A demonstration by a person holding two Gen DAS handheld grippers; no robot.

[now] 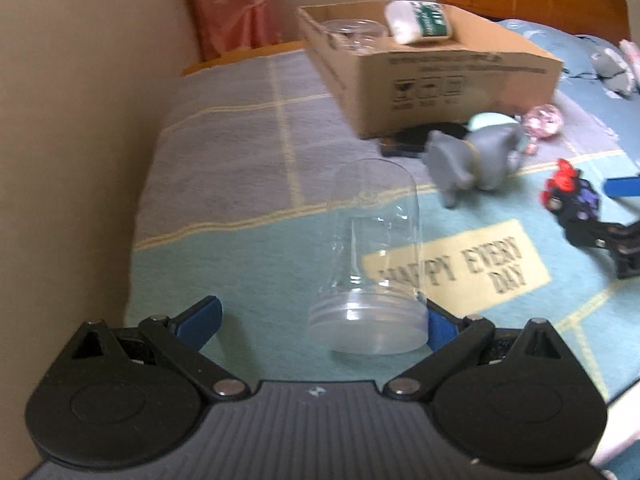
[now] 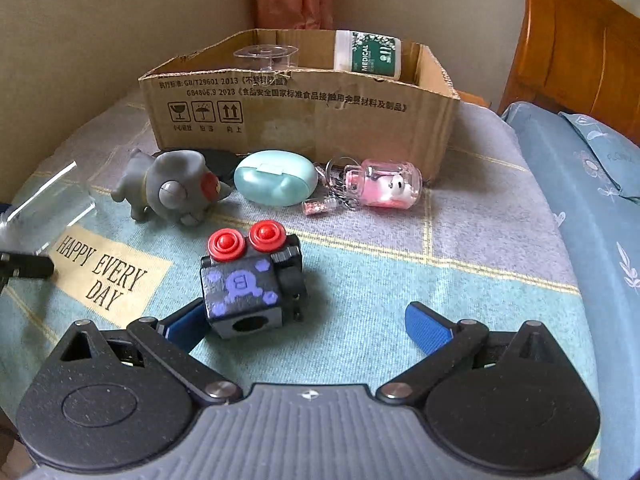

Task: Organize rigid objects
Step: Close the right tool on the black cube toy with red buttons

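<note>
Both grippers are spread wide rn, nothing clamped. Left gripper (image 1: 322,322) has the clear plastic jar (image 1: 370,264) lying on its side between its fingers, mouth end toward the cam, touching or just beside the right pad (can't tell which, bit blurry). Right gripper (image 2: 306,322) is around the black fidget cube (image 2: 254,280), which sits against the left pad w/ lots of gap on the other side.

Landmark = cardboard box (image 2: 304,120): both items sit well in front of it on the blanket (image 2: 380,280). Just in front of the box: grey toy figure (image 2: 170,188), mint case (image 2: 276,178), pink keychain bottle (image 2: 384,184).

Handling, imo: jar looks light, thin-walled, slick and round, so it'll prob roll or squirt out. I'd grab the ribbed neck, gently. Cube is stiff and flat-sided, easy pinch across the faces (avoid the red buttons).

Room: box is open-topped w/ a low front wall and already holds a medical bottle (image 2: 368,56) plus a clear piece, so aim for the free middle. Lift clear over that front clutter.
</note>
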